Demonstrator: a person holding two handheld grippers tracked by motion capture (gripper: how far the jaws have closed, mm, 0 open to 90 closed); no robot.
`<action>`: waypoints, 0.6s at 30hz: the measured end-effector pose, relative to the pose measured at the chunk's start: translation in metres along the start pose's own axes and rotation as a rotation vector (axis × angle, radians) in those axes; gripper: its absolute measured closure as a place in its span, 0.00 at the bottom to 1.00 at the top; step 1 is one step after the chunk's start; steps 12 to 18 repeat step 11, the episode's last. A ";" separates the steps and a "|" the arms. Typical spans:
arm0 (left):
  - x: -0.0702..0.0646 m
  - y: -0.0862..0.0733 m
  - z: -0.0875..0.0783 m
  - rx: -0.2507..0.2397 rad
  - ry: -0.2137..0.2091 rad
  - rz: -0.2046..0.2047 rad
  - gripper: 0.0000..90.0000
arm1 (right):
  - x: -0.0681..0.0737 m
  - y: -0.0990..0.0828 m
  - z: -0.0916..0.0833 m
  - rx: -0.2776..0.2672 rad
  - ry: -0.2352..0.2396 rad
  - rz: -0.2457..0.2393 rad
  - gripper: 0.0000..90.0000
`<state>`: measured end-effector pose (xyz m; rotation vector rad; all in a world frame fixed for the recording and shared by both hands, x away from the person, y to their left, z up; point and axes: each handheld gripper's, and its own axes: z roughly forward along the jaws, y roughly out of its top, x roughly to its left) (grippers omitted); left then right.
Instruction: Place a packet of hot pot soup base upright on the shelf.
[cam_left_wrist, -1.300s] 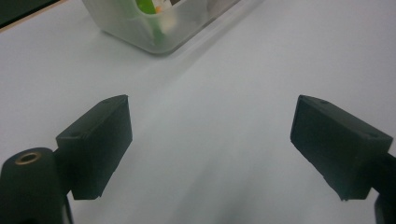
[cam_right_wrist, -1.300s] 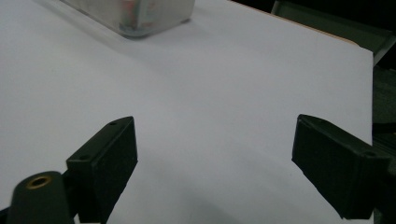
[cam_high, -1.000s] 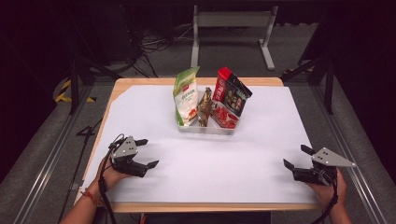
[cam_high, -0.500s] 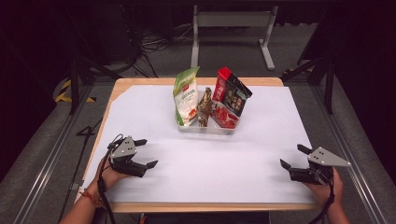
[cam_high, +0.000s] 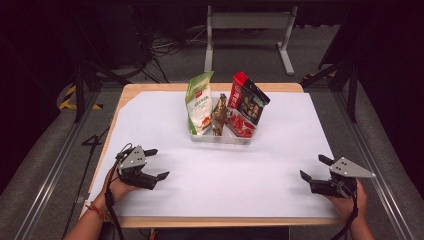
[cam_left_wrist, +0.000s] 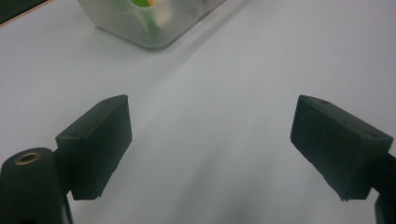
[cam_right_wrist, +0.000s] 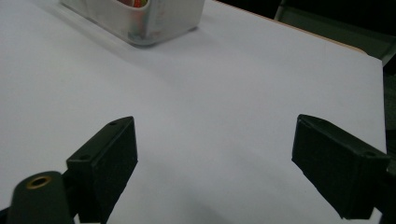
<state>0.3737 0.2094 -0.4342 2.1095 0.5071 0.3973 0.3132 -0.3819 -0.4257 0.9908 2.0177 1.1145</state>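
The right hand-held gripper (cam_high: 314, 169) has been creeping inward along the desk (cam_high: 150, 87), jaws apart and empty; the left hand-held gripper (cam_high: 156, 164) is waiting likewise spread. The packets are standing in the clear tray (cam_high: 220, 138) mid-desk, well apart from both. Reaching carelessly could be toppling the leaning green pouch (cam_high: 199, 102).

One clear plastic rectangular tray (cam_high: 220, 138) on white-covered wooden table (cam_high: 250, 190). Three upright packets inside: one pale green pouch (cam_high: 199, 102), one small brown-gold wrapped packet (cam_high: 218, 115), one red-and-black snack bag (cam_high: 246, 104). Two black two-jaw handheld grippers: left gripper (cam_high: 157, 164), right gripper (cam_high: 315, 168). Two hands holding them.
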 end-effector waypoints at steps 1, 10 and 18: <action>0.000 0.000 0.000 -0.001 0.000 -0.001 0.15 | 0.000 0.000 0.000 0.000 0.000 0.001 0.16; 0.001 0.000 0.001 0.004 -0.002 0.002 0.15 | 0.000 -0.004 0.004 0.019 -0.001 0.013 0.16; 0.001 0.000 0.001 -0.003 -0.002 -0.002 0.15 | 0.000 -0.004 0.005 0.023 -0.001 0.015 0.16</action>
